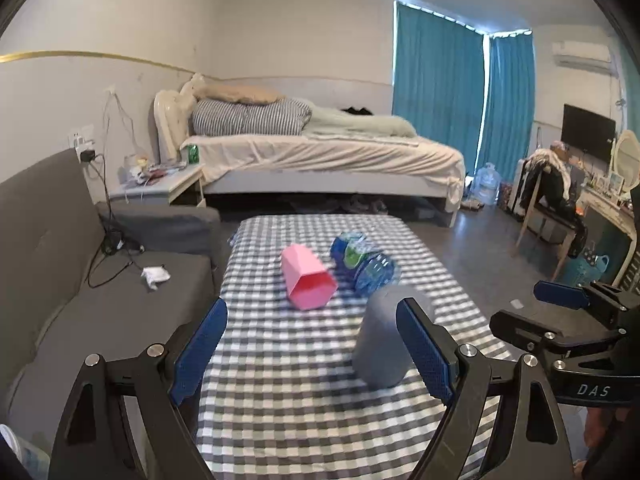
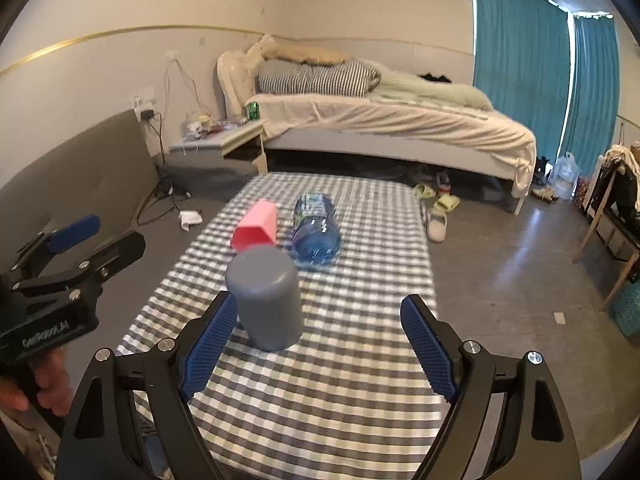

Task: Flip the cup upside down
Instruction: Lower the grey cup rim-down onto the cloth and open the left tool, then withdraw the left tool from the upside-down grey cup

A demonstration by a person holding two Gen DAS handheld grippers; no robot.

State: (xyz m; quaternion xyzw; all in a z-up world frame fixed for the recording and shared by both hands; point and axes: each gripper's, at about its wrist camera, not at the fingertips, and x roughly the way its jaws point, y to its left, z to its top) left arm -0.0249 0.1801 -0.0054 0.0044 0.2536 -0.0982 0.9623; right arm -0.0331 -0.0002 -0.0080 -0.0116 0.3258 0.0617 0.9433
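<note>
A grey cup (image 2: 266, 298) stands upside down on the checked tablecloth (image 2: 320, 380), closed base up. It also shows in the left wrist view (image 1: 384, 340), partly behind my left gripper's right finger. A pink cup (image 1: 307, 282) lies on its side behind it, mouth toward me; it also shows in the right wrist view (image 2: 256, 230). My left gripper (image 1: 312, 348) is open and empty, with the grey cup near its right finger. My right gripper (image 2: 316, 344) is open and empty, with the grey cup just beside its left finger.
A blue water bottle (image 1: 362, 262) lies on its side next to the pink cup. A grey sofa (image 1: 80, 280) runs along the table's left. A bed (image 1: 320, 152) and nightstand (image 1: 160, 188) stand behind. A chair (image 1: 548, 208) stands on the floor at right.
</note>
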